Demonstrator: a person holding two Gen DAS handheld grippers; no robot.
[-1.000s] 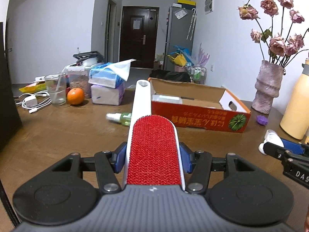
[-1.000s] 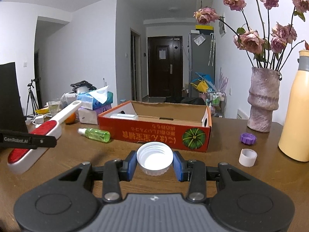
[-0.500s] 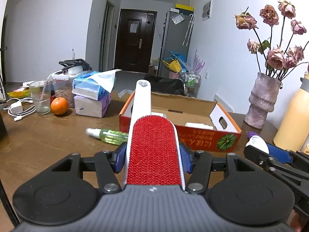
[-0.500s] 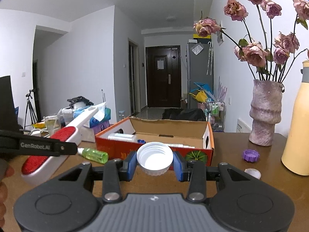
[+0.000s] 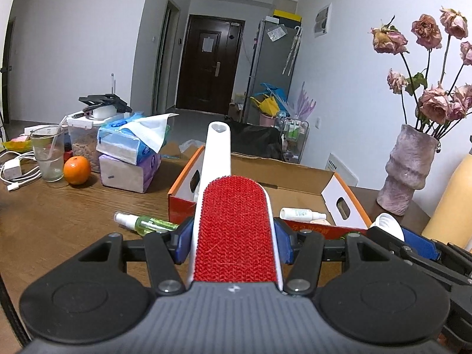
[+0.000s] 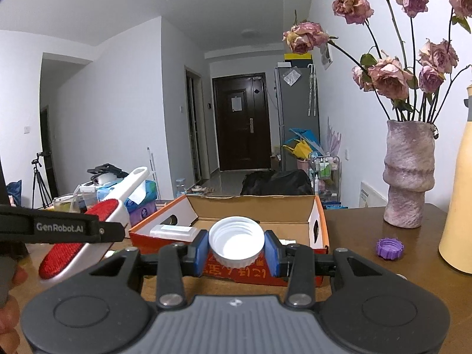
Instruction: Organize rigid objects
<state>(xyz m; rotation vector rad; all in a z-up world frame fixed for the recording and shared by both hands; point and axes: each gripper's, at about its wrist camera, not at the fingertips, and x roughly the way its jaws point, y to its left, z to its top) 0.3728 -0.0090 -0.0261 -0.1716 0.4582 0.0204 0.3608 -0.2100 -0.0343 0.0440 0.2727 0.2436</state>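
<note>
My left gripper (image 5: 234, 243) is shut on a white lint brush with a red pad (image 5: 234, 236); its handle reaches out over the open orange cardboard box (image 5: 339, 203). In the right wrist view my right gripper (image 6: 236, 246) is shut on a white jar lid (image 6: 236, 243), held just short of the box (image 6: 320, 230). The lint brush (image 6: 88, 236) and the left gripper's arm show at the left of that view. Small white bottles (image 5: 302, 214) lie inside the box.
A green spray bottle (image 5: 144, 222) lies on the wooden table (image 5: 59, 221) left of the box. Tissue packs (image 5: 129, 150), an orange (image 5: 76, 169), a glass and cables stand at the far left. A purple cap (image 6: 389, 247), a vase of dried roses (image 6: 408, 174) and a yellow bottle (image 6: 460, 206) stand at the right.
Both grippers have moved toward the box and risen slightly, so the box looks nearer and its inside shows. The grips on the brush and the lid are unchanged.
</note>
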